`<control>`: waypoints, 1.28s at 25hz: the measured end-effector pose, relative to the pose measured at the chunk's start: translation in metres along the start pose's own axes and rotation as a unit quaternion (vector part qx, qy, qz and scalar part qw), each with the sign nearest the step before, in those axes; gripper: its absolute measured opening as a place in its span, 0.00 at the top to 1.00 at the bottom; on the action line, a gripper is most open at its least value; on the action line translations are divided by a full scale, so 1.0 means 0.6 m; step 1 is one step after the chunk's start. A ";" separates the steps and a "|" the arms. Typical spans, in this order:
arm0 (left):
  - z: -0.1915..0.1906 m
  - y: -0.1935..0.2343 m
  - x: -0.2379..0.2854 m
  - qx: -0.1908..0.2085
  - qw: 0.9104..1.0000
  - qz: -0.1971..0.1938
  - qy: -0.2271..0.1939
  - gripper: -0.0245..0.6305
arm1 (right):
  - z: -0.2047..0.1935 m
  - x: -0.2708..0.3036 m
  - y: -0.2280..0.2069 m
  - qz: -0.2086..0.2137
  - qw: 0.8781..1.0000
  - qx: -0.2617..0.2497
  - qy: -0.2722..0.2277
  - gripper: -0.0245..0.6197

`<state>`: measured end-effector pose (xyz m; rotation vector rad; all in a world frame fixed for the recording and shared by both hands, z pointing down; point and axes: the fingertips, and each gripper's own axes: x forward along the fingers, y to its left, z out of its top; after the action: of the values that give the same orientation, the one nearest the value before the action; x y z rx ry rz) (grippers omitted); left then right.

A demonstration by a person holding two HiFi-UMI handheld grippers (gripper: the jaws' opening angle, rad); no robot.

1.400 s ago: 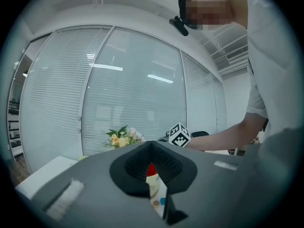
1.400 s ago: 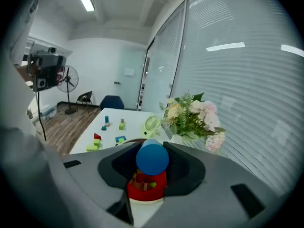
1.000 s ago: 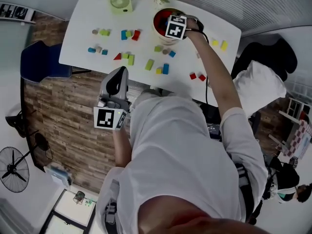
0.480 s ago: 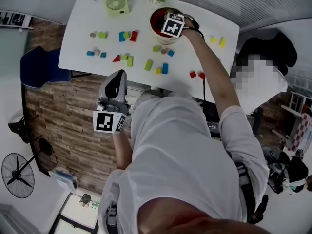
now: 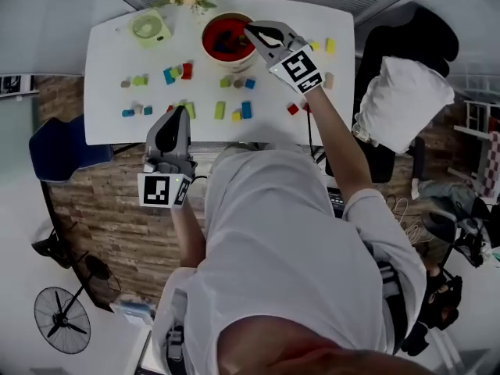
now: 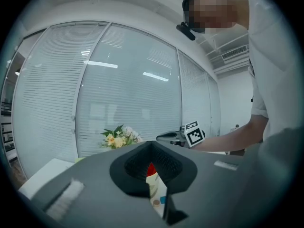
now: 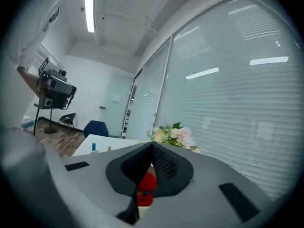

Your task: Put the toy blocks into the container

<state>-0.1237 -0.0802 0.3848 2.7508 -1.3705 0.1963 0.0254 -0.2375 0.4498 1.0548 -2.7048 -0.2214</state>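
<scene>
head view, right gripper (image 5: 252, 30) overlaps container (image 5: 212, 52) rim

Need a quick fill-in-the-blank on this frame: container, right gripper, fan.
The container is ___ inside. The right gripper near it has its jaws ___ (open/shut). The small fan on the table is ___.
Missing: red; shut; green.

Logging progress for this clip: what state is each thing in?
container: upright, blocks inside
toy blocks: many loose on the table
right gripper: jaws shut, empty, by the container's rim
left gripper: jaws shut, empty
</scene>
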 end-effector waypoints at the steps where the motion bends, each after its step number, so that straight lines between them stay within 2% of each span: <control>1: 0.001 -0.002 0.009 0.002 1.000 -0.007 0.000 0.96 | 0.000 -0.027 -0.010 -0.020 1.000 0.013 -0.006 0.96; 4: 0.005 -0.011 0.037 0.008 1.000 -0.026 -0.001 0.96 | -0.015 -0.112 -0.049 -0.079 0.996 0.046 -0.018 0.96; 6: 0.004 -0.021 0.055 0.010 0.999 -0.039 -0.001 0.96 | -0.047 -0.165 -0.079 -0.118 0.991 0.063 -0.004 0.96; 9: 0.002 -0.040 0.079 0.011 0.998 -0.060 0.005 0.96 | -0.120 -0.231 -0.123 -0.166 0.982 0.083 0.044 0.96; 12: 0.000 -0.056 0.093 0.010 0.997 -0.071 0.011 0.96 | -0.216 -0.274 -0.162 -0.190 0.970 0.095 0.121 0.96; 14: -0.001 -0.059 0.096 0.011 0.997 -0.070 0.017 0.96 | -0.293 -0.286 -0.180 -0.183 0.960 0.103 0.187 0.84; 17: -0.006 -0.055 0.092 0.011 0.998 -0.058 0.028 0.96 | -0.404 -0.280 -0.191 -0.143 0.940 0.102 0.293 0.65; 20: -0.012 -0.046 0.077 0.009 0.999 -0.034 0.038 0.96 | -0.490 -0.254 -0.187 -0.085 0.919 0.094 0.373 0.58; 23: -0.018 -0.035 0.054 0.005 0.999 -0.003 0.048 0.96 | -0.566 -0.220 -0.174 -0.030 0.897 0.102 0.429 0.52; 25: -0.023 -0.028 0.037 0.002 0.998 0.018 0.055 0.96 | -0.596 -0.202 -0.168 -0.014 0.886 0.104 0.451 0.52; 27: -0.027 -0.022 0.023 -0.001 0.998 0.036 0.060 0.96 | -0.611 -0.188 -0.171 -0.019 0.880 0.109 0.462 0.52; 29: -0.031 -0.017 0.013 -0.005 0.997 0.050 0.062 0.96 | -0.634 -0.191 -0.176 -0.031 0.864 0.114 0.490 0.54; 30: -0.031 -0.015 0.009 -0.007 0.996 0.057 0.063 0.96 | -0.643 -0.194 -0.180 -0.038 0.858 0.109 0.501 0.58; 31: -0.032 -0.014 0.005 -0.008 0.996 0.062 0.063 0.96 | -0.646 -0.193 -0.184 -0.042 0.856 0.105 0.504 0.66; 32: -0.032 -0.013 0.002 -0.009 0.996 0.066 0.063 0.96 | -0.644 -0.190 -0.184 -0.043 0.858 0.104 0.501 0.68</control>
<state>-0.1184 -0.0743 0.4041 2.5848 -1.5119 0.3567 0.2813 -0.2625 0.7792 0.9542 -1.7438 0.4957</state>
